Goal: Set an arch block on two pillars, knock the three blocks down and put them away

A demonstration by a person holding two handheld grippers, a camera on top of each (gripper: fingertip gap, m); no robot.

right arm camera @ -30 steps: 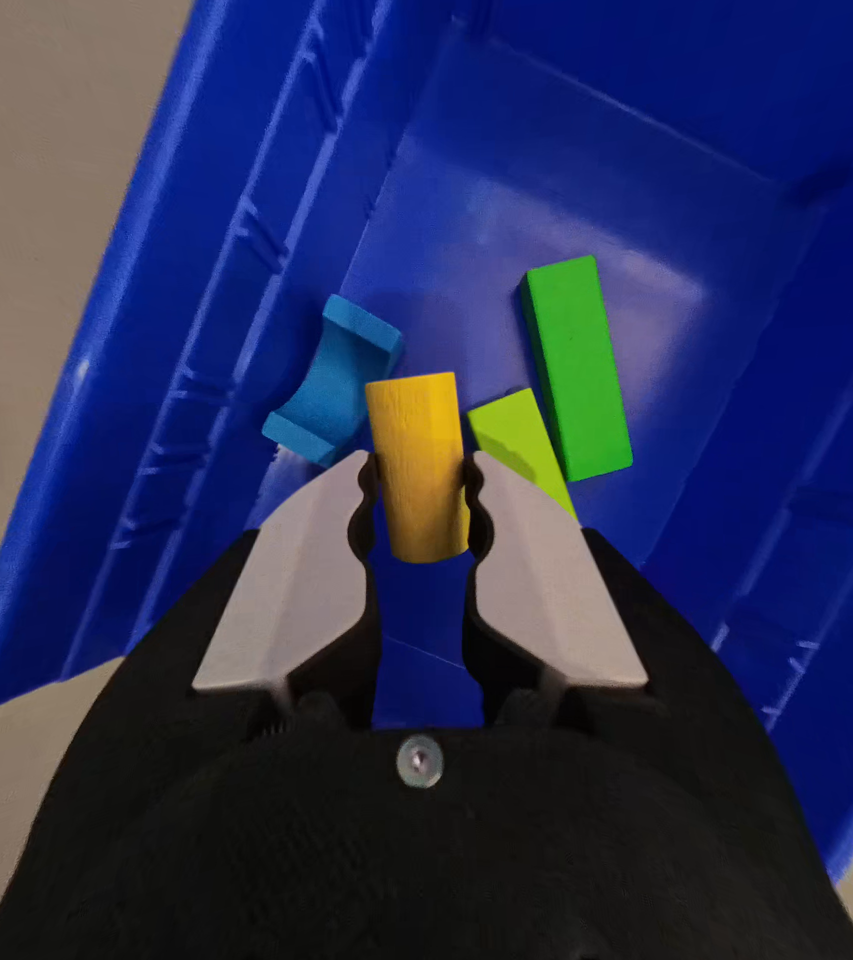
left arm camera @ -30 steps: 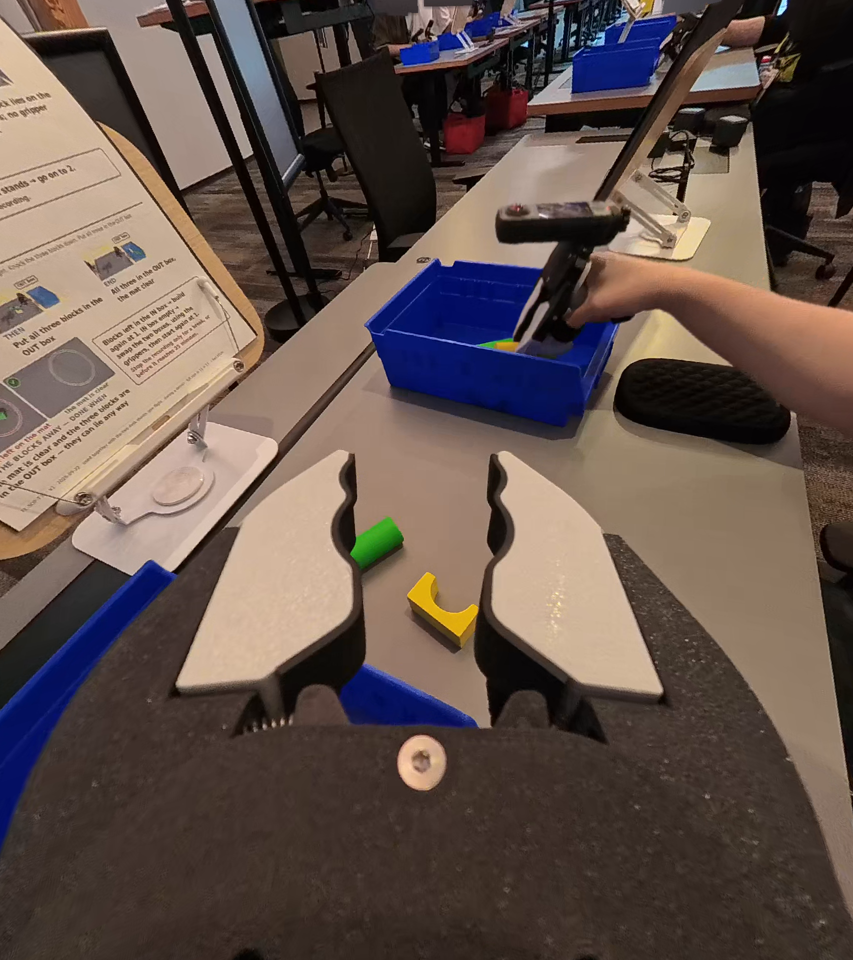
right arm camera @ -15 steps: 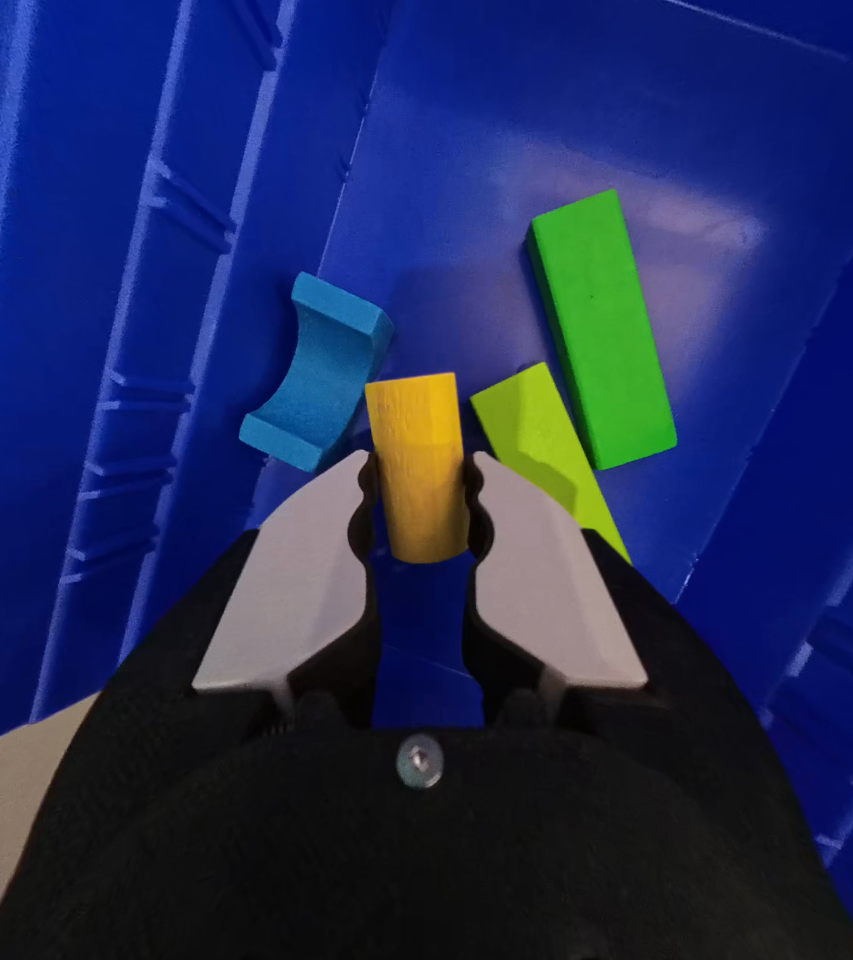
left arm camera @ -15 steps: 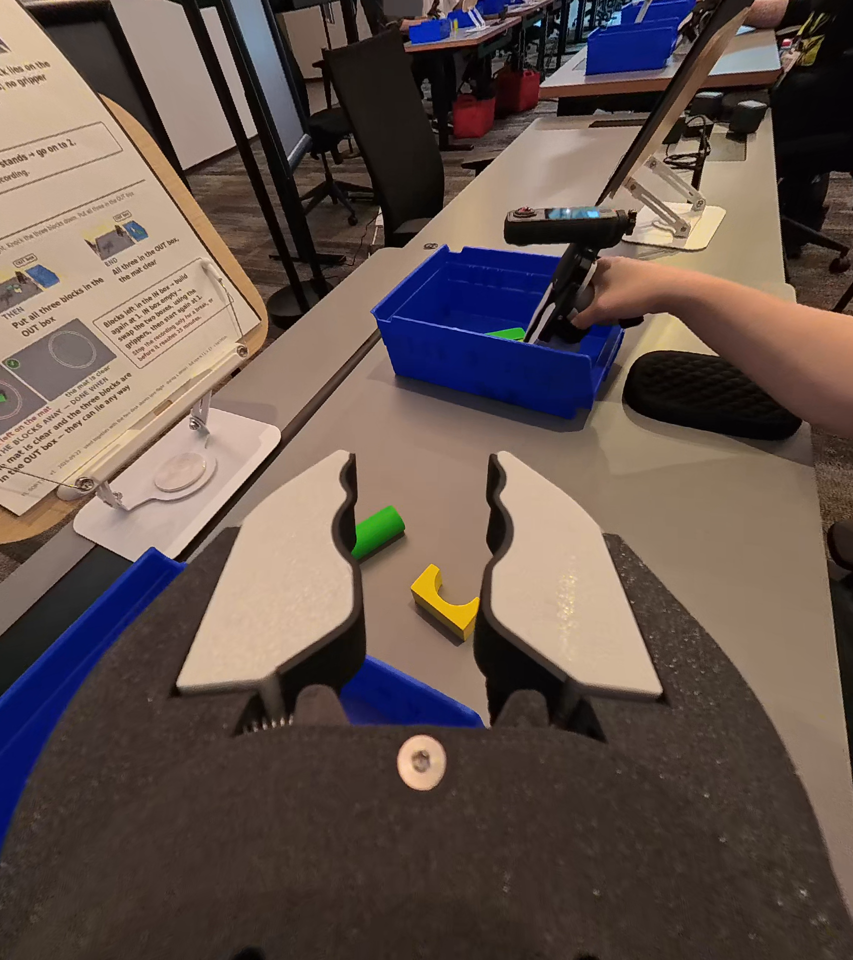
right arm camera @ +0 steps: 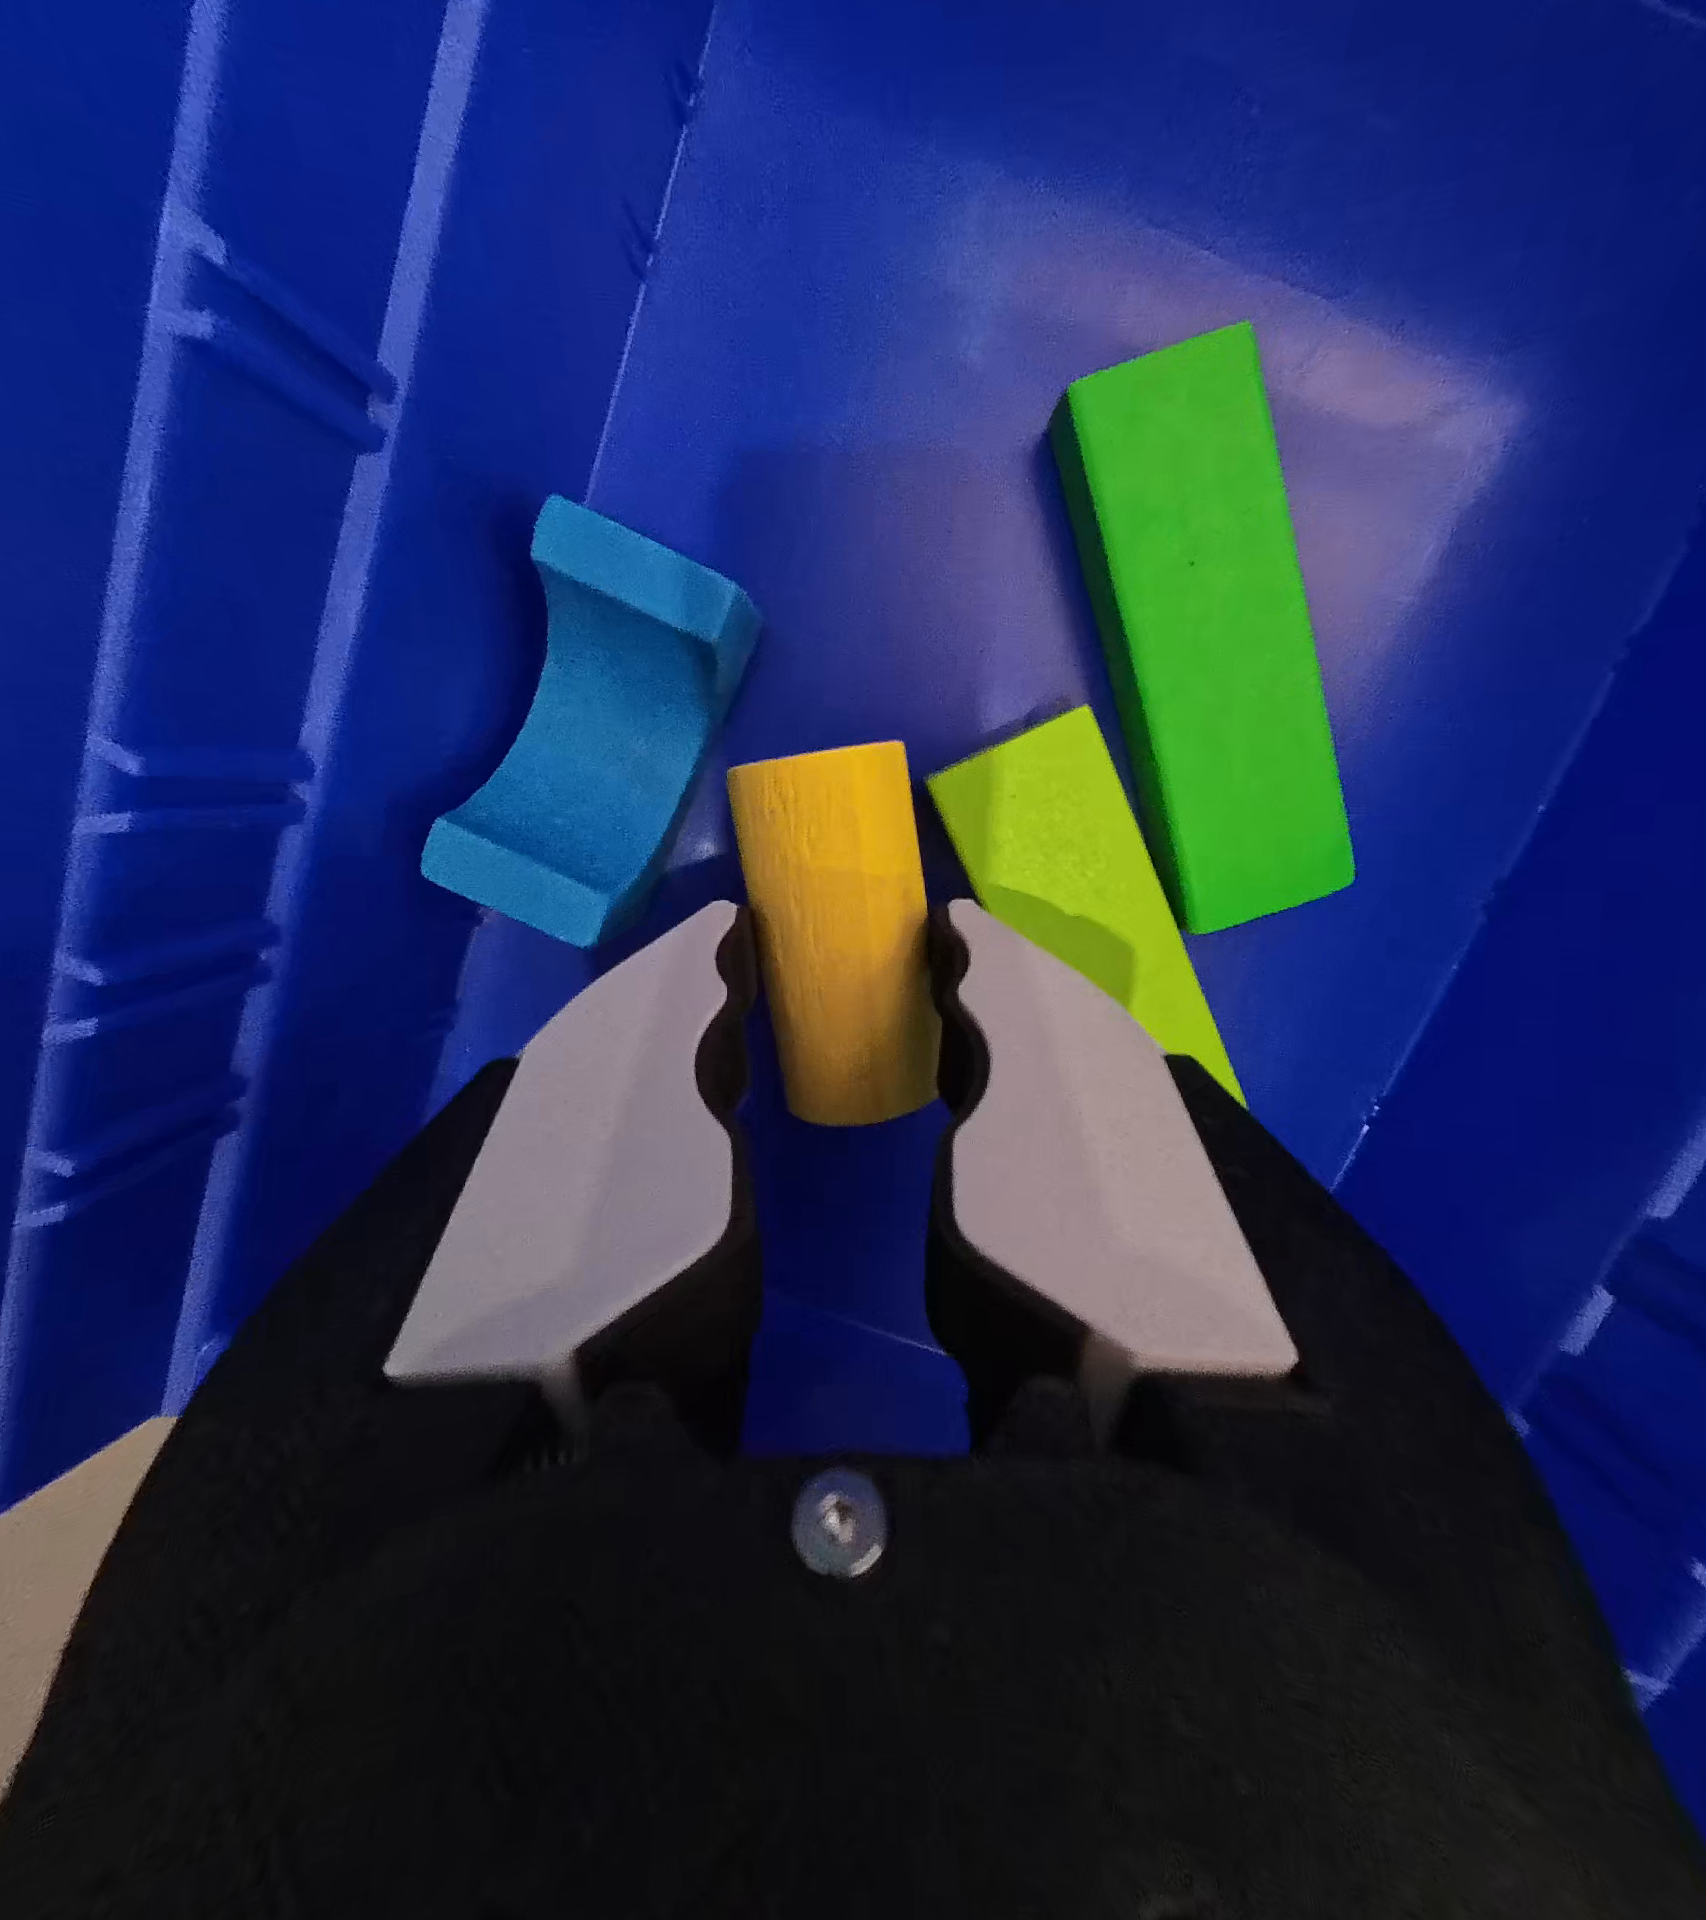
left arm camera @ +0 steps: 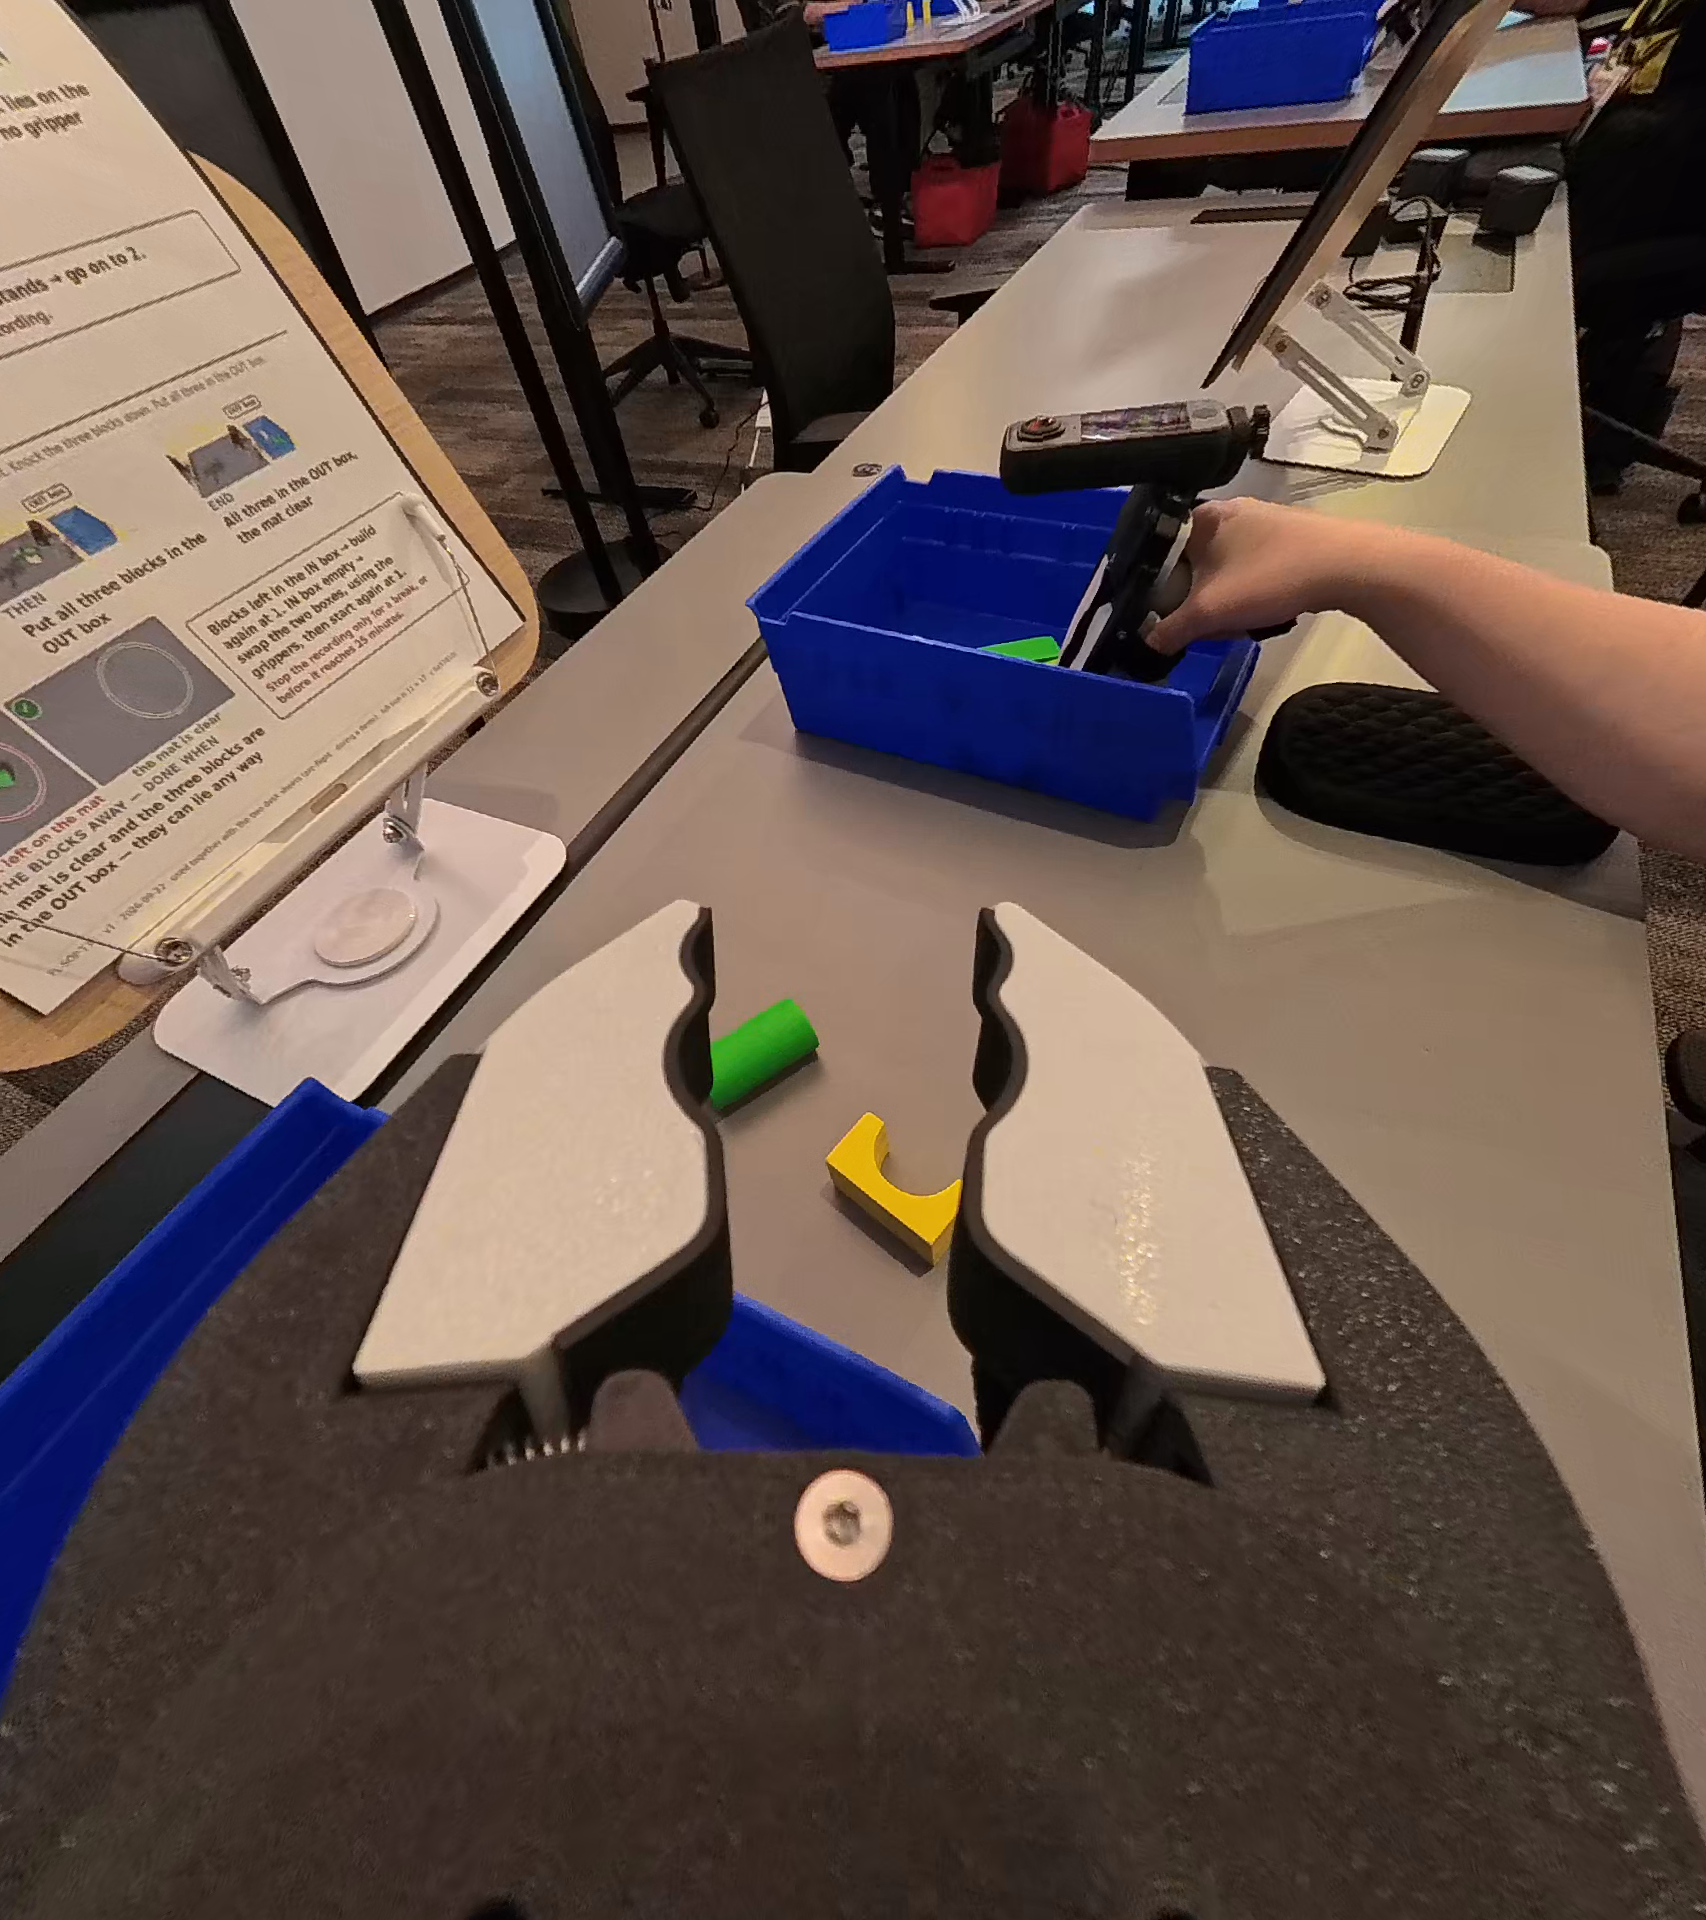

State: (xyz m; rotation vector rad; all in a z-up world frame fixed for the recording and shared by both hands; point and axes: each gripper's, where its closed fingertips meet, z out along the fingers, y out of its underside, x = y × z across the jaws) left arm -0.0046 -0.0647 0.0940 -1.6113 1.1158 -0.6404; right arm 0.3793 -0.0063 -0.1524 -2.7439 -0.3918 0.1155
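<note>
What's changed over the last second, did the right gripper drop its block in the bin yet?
Not yet. The right gripper went deeper into the blue bin, still shut on the yellow cylinder. The left gripper stayed open and empty; the green cylinder and yellow arch block lie unmoved on the table.

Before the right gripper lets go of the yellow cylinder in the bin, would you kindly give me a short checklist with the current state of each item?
1. Right gripper inside the blue bin: ok.
2. Yellow cylinder held between both fingers: ok.
3. Cylinder resting on the bin floor: cannot tell.
4. Drop spot free between the blue arch and the lime block: ok.
5. Left gripper open and empty: ok.
6. Table cleared: not ok; the green cylinder and the yellow arch lie there.
</note>
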